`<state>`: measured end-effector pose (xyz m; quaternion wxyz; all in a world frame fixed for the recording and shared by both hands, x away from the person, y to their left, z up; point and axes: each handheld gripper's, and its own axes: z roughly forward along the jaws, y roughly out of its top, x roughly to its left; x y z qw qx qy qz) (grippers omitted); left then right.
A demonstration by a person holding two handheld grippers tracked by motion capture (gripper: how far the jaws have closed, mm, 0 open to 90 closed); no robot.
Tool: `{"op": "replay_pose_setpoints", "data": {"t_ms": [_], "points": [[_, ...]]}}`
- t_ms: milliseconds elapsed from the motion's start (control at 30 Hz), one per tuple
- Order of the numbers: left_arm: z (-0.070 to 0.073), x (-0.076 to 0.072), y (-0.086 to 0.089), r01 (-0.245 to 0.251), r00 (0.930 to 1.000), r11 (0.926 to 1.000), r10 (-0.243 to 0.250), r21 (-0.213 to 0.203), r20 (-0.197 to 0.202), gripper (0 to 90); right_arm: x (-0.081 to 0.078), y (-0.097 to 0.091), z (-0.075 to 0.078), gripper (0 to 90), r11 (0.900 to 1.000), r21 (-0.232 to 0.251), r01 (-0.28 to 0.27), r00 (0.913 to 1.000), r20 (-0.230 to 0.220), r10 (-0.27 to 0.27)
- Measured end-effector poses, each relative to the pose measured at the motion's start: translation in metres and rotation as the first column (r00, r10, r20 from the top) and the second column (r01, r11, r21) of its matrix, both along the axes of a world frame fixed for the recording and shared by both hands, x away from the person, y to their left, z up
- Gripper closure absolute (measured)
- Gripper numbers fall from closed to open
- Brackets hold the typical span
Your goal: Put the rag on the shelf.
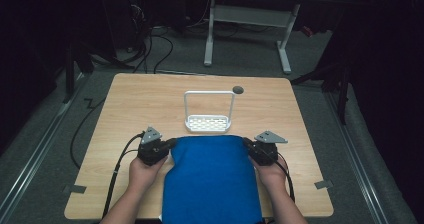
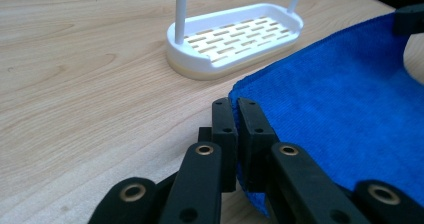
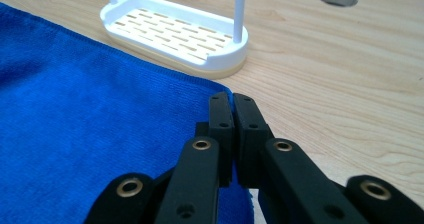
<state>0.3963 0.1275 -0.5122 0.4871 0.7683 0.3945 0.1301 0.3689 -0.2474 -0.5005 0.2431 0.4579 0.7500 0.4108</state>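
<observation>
Wooden desk (image 1: pixel 125 114): your left gripper (image 2: pixel 234 115) and right gripper (image 3: pixel 231 109) each have jaws pinched tight on a far corner of the blue cloth (image 1: pixel 212 176), just before the white rack (image 1: pixel 208 123).

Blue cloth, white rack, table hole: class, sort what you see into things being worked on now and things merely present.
In use:
- blue cloth, gripped at its far corners
- left gripper, shut on one corner
- right gripper, shut on the other corner

Merely present:
- white rack, just beyond the cloth, ungripped
- round hole in the wooden table
- white desk frame behind
</observation>
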Motion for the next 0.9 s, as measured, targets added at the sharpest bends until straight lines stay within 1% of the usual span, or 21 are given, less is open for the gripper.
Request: {"op": "replay_pose_setpoints", "data": {"t_ms": [33,67,100,133,167,200,233,267,300,333,400,500,533,567,600,700,733,767,833,867,900], "points": [[0.001,-0.001,0.001,-0.003,1.0,1.0,0.003,-0.001,0.001,87.0,-0.002,-0.001,0.002,88.5,1.0,0.006,0.001,1.0,0.008,-0.001],[0.004,-0.004,0.001,-0.011,0.9998,0.9999,0.011,-0.011,0.015,87.0,-0.003,-0.001,0.004,88.5,0.9999,0.014,0.001,0.9999,0.015,-0.001],[0.004,-0.004,0.001,-0.011,0.9998,0.9999,0.011,-0.011,0.015,87.0,-0.005,-0.002,0.006,88.5,0.9997,0.026,0.002,0.9997,0.025,-0.003],[0.008,-0.007,0.002,-0.018,0.9994,0.9994,0.019,-0.029,0.028,87.0,-0.006,-0.003,0.008,88.5,0.9994,0.033,0.004,0.9994,0.034,-0.006],[0.008,-0.007,0.002,-0.018,0.9994,0.9994,0.019,-0.029,0.028,86.9,-0.007,-0.004,0.009,88.5,0.999,0.044,0.004,0.9991,0.042,-0.006],[0.013,-0.01,0.003,-0.024,0.9984,0.9987,0.027,-0.045,0.049,86.9,-0.008,-0.005,0.011,88.5,0.9988,0.049,0.004,0.9988,0.049,-0.006],[0.013,-0.01,0.003,-0.024,0.9984,0.9987,0.027,-0.045,0.049,86.9,-0.008,-0.005,0.011,88.5,0.9988,0.049,0.004,0.9988,0.049,-0.006],[0.017,-0.013,0.003,-0.026,0.9975,0.9982,0.03,-0.055,0.064,86.9,-0.01,-0.006,0.015,88.5,0.998,0.062,0.009,0.9975,0.07,-0.014],[0.017,-0.013,0.003,-0.026,0.9975,0.9982,0.03,-0.055,0.064,86.9,-0.01,-0.006,0.015,88.5,0.998,0.062,0.009,0.9975,0.07,-0.014],[0.021,-0.015,0.004,-0.027,0.9965,0.9978,0.032,-0.061,0.078,86.9,-0.012,-0.006,0.019,88.5,0.9973,0.073,0.006,0.996,0.088,-0.013],[0.025,-0.017,0.004,-0.028,0.9957,0.9973,0.034,-0.067,0.086,86.9,-0.014,-0.007,0.022,88.5,0.9973,0.073,0.001,0.9939,0.11,-0.009],[0.028,-0.02,0.005,-0.034,0.9943,0.9967,0.041,-0.074,0.098,86.9,-0.015,-0.006,0.025,88.4,0.997,0.077,-0.004,0.9929,0.119,-0.005],[0.031,-0.023,0.007,-0.037,0.9928,0.9959,0.046,-0.083,0.11,86.9,-0.016,-0.005,0.028,88.5,0.9971,0.076,-0.008,0.9908,0.135,-0.002],[0.031,-0.023,0.007,-0.037,0.9928,0.9959,0.046,-0.083,0.11,86.9,-0.016,-0.005,0.028,88.5,0.9971,0.076,-0.008,0.9908,0.135,-0.002],[0.035,-0.025,0.008,-0.038,0.9913,0.9956,0.048,-0.086,0.123,86.9,-0.017,-0.004,0.031,88.5,0.9967,0.079,-0.017,0.9891,0.147,0.005],[0.038,-0.027,0.009,-0.039,0.9898,0.9944,0.052,-0.098,0.133,86.9,-0.018,-0.003,0.033,88.5,0.9959,0.089,-0.021,0.9879,0.155,0.007],[0.04,-0.028,0.009,-0.037,0.9895,0.9947,0.049,-0.096,0.136,86.9,-0.019,-0.002,0.036,88.5,0.9952,0.095,-0.026,0.9855,0.169,0.01],[0.044,-0.03,0.009,-0.035,0.9882,0.9942,0.05,-0.101,0.145,86.9,-0.02,-0.002,0.038,88.5,0.9951,0.095,-0.027,0.9843,0.176,0.01],[0.045,-0.032,0.01,-0.035,0.9872,0.994,0.051,-0.103,0.151,86.9,-0.021,-0.001,0.04,88.5,0.9946,0.1,-0.029,0.9828,0.184,0.011],[0.048,-0.032,0.01,-0.032,0.9868,0.9941,0.048,-0.104,0.154,87.0,-0.022,0.0,0.044,88.5,0.9937,0.107,-0.033,0.9799,0.199,0.011],[0.05,-0.033,0.01,-0.031,0.9868,0.9928,0.049,-0.116,0.155,87.0,-0.022,0.0,0.044,88.5,0.9937,0.107,-0.033,0.9799,0.199,0.011]]}}
